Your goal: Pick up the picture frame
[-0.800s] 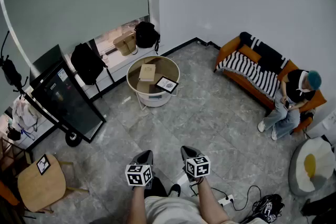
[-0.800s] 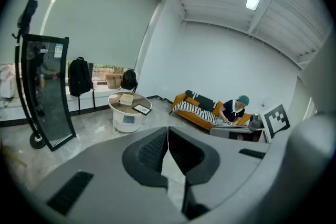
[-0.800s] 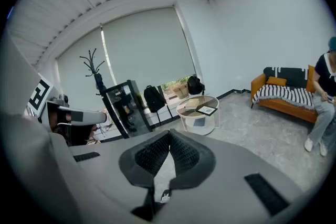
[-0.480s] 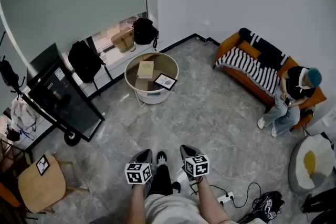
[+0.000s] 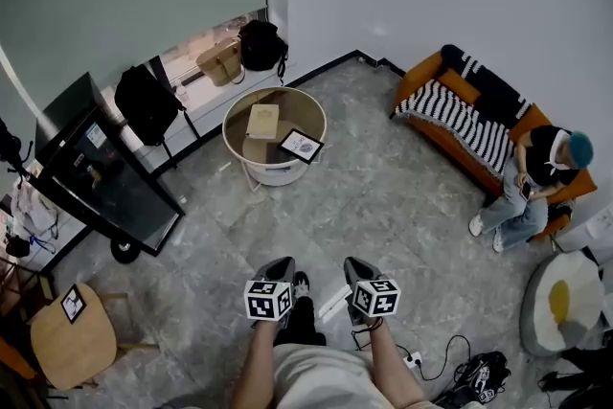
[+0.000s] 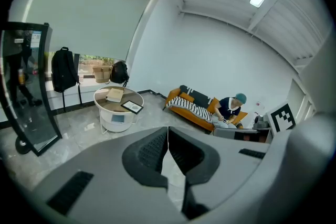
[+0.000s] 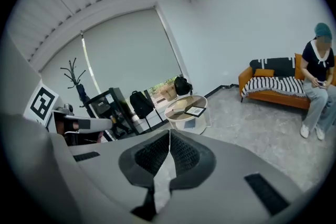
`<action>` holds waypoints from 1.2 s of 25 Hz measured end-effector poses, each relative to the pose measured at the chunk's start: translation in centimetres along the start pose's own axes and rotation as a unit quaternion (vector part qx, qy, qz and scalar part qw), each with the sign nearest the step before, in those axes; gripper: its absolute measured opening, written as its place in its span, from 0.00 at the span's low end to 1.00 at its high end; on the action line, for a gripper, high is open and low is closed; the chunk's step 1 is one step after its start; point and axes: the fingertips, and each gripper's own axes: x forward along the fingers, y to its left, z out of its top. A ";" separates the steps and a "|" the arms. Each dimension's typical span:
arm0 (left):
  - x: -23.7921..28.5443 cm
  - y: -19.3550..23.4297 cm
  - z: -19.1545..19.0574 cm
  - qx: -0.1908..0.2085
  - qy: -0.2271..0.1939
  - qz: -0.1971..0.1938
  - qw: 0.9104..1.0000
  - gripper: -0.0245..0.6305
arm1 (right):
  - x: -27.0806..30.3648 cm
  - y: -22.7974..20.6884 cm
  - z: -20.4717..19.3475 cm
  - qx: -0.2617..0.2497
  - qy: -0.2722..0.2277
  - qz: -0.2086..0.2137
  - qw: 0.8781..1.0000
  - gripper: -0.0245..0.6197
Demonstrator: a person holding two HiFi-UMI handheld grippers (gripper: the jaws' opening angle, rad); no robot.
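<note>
- While held low over the floor and angled downward, well apart from the task's thing: two grippers, left gripper (image 5: 281, 263) and right gripper (image 5: 356, 261), side by side, each carrying one cube with square markers.
- Shown shut in both gripper views, dark ribbed pads (image 6: 153, 150) pressed together at the tips, nothing clamped between them.
- One picture frame (image 5: 302, 146), flat and rectangular, dark-edged around a pale print, lying on the round tabletop (image 5: 292, 107) near its rim on the side toward the sofa.
- One tan book (image 5: 262, 121) just beside the frame on the same wood-toned top, with a white tub-shaped base underneath.
- Two black backpacks (image 5: 146, 101) (image 5: 261, 45) and one tan bag (image 5: 220, 62) along the low window strip behind the tabletop.
- One tall black glass-fronted unit (image 5: 101, 182) on wheels at the left, and one round wooden stool (image 5: 67, 350) bearing a square marker at the lower left.
- One orange sofa (image 5: 421, 83) draped with a black-and-white striped throw along the right wall, with one person (image 5: 536, 172) seated at its far end.
- Grey marbled floor tiles (image 5: 402, 206), smooth and glossy, a wide open stretch between grippers and tabletop.
- One power strip (image 5: 412, 361) with trailing black cables on the floor close to the right gripper.
</note>
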 end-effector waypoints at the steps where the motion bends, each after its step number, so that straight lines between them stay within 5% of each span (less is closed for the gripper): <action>1: 0.8 0.5 0.7 -0.004 0.001 0.000 1.000 0.07 | 0.7 -0.4 0.4 0.002 0.002 -0.003 1.000 0.09; 20: 21.3 10.1 13.1 -0.062 0.014 -0.035 0.997 0.07 | 16.6 -6.9 10.7 -0.027 0.061 -0.002 0.998 0.09; 30: 23.8 14.4 13.1 -0.088 0.027 -0.032 0.995 0.07 | 21.1 -9.4 11.4 0.086 0.036 -0.024 0.995 0.09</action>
